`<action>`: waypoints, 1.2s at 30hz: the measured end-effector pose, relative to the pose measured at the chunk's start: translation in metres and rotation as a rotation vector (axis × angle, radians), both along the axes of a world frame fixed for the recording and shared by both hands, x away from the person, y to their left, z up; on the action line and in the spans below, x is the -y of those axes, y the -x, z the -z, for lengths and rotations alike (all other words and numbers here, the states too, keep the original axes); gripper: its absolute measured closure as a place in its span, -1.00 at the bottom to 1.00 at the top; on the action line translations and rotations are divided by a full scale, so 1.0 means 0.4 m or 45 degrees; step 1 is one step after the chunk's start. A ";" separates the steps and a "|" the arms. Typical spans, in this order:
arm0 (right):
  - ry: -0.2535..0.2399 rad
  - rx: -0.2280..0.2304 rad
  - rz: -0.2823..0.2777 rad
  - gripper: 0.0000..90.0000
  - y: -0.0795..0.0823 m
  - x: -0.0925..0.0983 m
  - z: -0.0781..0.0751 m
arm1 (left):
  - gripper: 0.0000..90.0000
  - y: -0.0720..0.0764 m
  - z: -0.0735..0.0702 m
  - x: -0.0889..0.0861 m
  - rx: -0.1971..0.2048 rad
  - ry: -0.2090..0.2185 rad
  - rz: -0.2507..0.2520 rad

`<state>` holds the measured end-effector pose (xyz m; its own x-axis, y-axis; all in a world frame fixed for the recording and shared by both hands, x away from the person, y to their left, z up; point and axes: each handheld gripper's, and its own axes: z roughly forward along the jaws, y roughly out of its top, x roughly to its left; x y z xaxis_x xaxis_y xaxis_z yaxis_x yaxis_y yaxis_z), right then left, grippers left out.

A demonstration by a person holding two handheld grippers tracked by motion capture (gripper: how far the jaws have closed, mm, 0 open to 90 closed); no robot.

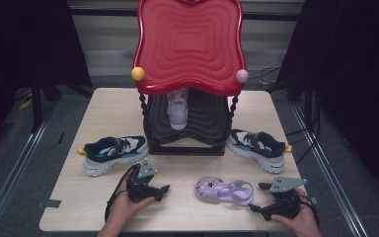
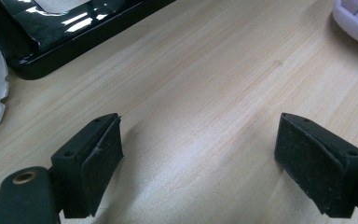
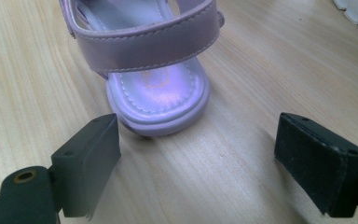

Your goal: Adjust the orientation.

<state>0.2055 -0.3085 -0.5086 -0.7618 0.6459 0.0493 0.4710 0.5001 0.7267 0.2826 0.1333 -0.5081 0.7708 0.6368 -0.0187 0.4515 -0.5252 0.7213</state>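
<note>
On the pale wooden table (image 1: 103, 103) in front of you, a two-tier stand (image 1: 187, 126) sits at the far middle, with a red wavy top shelf (image 1: 190, 42) and a black lower shelf. A lilac sandal (image 1: 177, 109) stands on that lower shelf, toe pointing toward you. Two navy and white sneakers flank the stand: the left sneaker (image 1: 114, 153) lies just beside its near left corner, and the right sneaker (image 1: 256, 148) just beside its near right corner.

Your left gripper (image 1: 159, 191) rests low over bare wood near the front edge, below the left sneaker. Its jaws stand wide apart with nothing between them; in the left gripper view, wood grain runs between the pads (image 2: 98, 163).

A second lilac sandal (image 1: 224, 190) lies on its sole near the front, between your two hands. Your right gripper (image 1: 257, 197) is just beside its heel end, jaws spread wide and holding nothing. In the right gripper view, the sandal's heel (image 3: 161, 93) sits ahead of the gap, closer to the left pad, and you cannot tell whether that pad touches it.
</note>
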 end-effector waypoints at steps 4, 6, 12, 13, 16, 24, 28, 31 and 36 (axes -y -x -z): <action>-0.014 -0.013 -0.014 -0.69 -0.001 -0.004 -0.002 | -0.68 0.000 0.000 0.000 0.000 -0.001 -0.001; -0.021 -0.012 -0.022 -0.69 -0.006 -0.009 -0.002 | -0.68 0.000 0.000 0.000 0.001 -0.001 -0.001; -0.033 -0.004 -0.065 -0.67 -0.020 -0.046 -0.006 | -0.68 -0.001 0.000 0.000 0.003 0.001 0.004; -0.033 -0.004 -0.065 -0.67 -0.020 -0.046 -0.006 | -0.68 -0.001 0.000 0.000 0.003 0.001 0.004; -0.033 -0.009 -0.073 -0.63 -0.028 -0.058 -0.003 | -0.68 -0.001 0.000 0.000 0.003 0.002 0.004; -0.018 0.033 -0.097 -0.36 -0.028 -0.090 0.000 | -0.68 -0.002 0.000 0.000 0.003 0.001 0.006; -0.025 0.032 -0.083 -0.32 -0.026 -0.091 0.000 | -0.68 -0.002 0.000 0.000 0.003 0.000 0.006; -0.021 0.037 -0.052 -0.31 -0.026 -0.092 0.000 | -0.68 -0.002 0.000 0.000 0.003 0.000 0.005; -0.015 0.062 0.018 -0.30 -0.037 -0.093 -0.004 | -0.68 -0.002 -0.001 0.000 0.004 -0.007 0.003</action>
